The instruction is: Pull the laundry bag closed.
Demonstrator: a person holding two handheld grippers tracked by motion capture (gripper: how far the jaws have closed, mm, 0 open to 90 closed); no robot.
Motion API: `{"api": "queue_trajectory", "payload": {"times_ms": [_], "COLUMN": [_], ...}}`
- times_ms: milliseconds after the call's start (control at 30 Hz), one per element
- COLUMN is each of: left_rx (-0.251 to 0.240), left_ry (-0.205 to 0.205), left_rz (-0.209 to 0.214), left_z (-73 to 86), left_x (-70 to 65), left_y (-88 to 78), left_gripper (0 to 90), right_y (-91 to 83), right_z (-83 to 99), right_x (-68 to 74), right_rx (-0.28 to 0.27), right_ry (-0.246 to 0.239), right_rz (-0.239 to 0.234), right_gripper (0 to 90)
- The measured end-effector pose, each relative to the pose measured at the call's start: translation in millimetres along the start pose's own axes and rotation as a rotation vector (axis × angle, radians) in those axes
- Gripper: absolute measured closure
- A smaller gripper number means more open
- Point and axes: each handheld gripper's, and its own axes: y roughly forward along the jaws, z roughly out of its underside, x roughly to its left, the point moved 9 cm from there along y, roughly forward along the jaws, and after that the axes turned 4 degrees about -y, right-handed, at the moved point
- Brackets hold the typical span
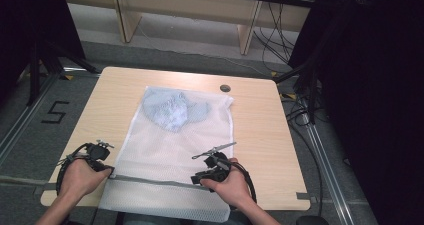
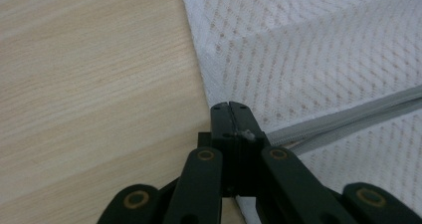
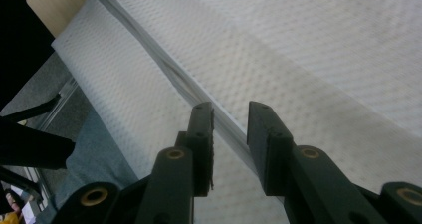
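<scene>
On the table point(image 1: 260, 130), left fingers point(image 2: 231, 115) clamped on mesh bag point(image 1: 175, 150) zipper point(image 2: 348, 119) end, right fingers point(image 3: 266, 134) apart astride zipper.

One sign can be read: a large black number 5 point(image 1: 54, 112) marked on the grey floor point(image 1: 30, 135), just left of the surface point(image 1: 260, 130). Nothing else carries legible writing.

Beyond my work area: light wooden table point(image 1: 260, 130); small dark round grommet point(image 1: 225, 88) near its far edge. Grey floor point(image 1: 30, 135) bears marking "5" point(image 1: 54, 112). Black curtain point(image 1: 385, 95) at right; tangled cables point(image 1: 275, 35) behind; pale cabinet legs point(image 1: 127, 15).
</scene>
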Motion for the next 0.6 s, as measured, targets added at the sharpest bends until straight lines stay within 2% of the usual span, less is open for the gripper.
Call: {"api": "queue_trajectory", "payload": {"times_ms": [33, 100, 133, 167, 200, 233, 267, 333, 367, 400, 467, 533, 600], "left_rx": [0.008, 0.011, 0.015, 0.015, 0.014, 0.016, 0.014, 0.019, 0.021, 0.02, 0.024, 0.046, 0.043], "left_ry": [0.008, 0.004, 0.011, -0.008, -0.015, -0.002, -0.02, -0.015, -0.033, -0.03, -0.019, -0.023, -0.026], "left_rz": [-0.008, -0.007, -0.013, -0.012, -0.007, -0.005, 0.001, 0.005, 0.008, 0.01, 0.007, 0.001, 0.005], "left_z": [0.5, 0.9, 1.1, 1.4, 1.6, 1.2, 1.1, 1.2, 1.5, 1.4, 1.9, 4.4, 4.5], "left_x": [0.7, 1.7, 3.3, 2.9, 3.2, 4.9, 4.0, 5.7, 5.1, 5.5, 7.4, 8.6, 9.3], "left_y": [-0.8, 0.1, 0.6, 1.2, 1.9, 2.3, 3.0, 3.2, 3.6, 3.8, 4.0, 5.3, 5.4], "left_gripper": [89.3, 89.3, 89.3, 89.3, 89.3, 89.3, 89.3, 89.2, 89.2, 89.3, 89.3, 89.3, 89.3], "right_y": [1.6, 8.2, 10.4, 13.4, 16.5, 19.2, 22.3, 28.2, 30.6, 34.9, 39.4, 44.9, 50.2], "right_z": [-1.2, -7.1, -8.5, -11.1, -13.8, -15.3, -17.3, -20.0, -20.4, -22.8, -25.5, -29.0, -34.4], "right_x": [3.1, 7.9, 11.0, 13.5, 16.0, 18.0, 20.0, 24.2, 27.4, 28.5, 33.0, 34.8, 40.9], "right_rx": [0.007, 0.0, 0.014, 0.012, 0.008, 0.014, 0.015, 0.025, 0.041, 0.036, 0.044, 0.051, 0.044], "right_ry": [0.01, -0.022, -0.011, -0.021, -0.032, -0.035, -0.046, -0.053, -0.037, -0.07, -0.073, -0.087, -0.092], "right_rz": [-0.003, -0.017, -0.016, -0.023, -0.031, -0.032, -0.038, -0.04, -0.044, -0.047, -0.058, -0.049, -0.073], "right_gripper": [73.2, 73.2, 73.3, 73.2, 73.2, 73.2, 73.2, 73.4, 73.4, 73.4, 73.3, 73.3, 73.3]}}
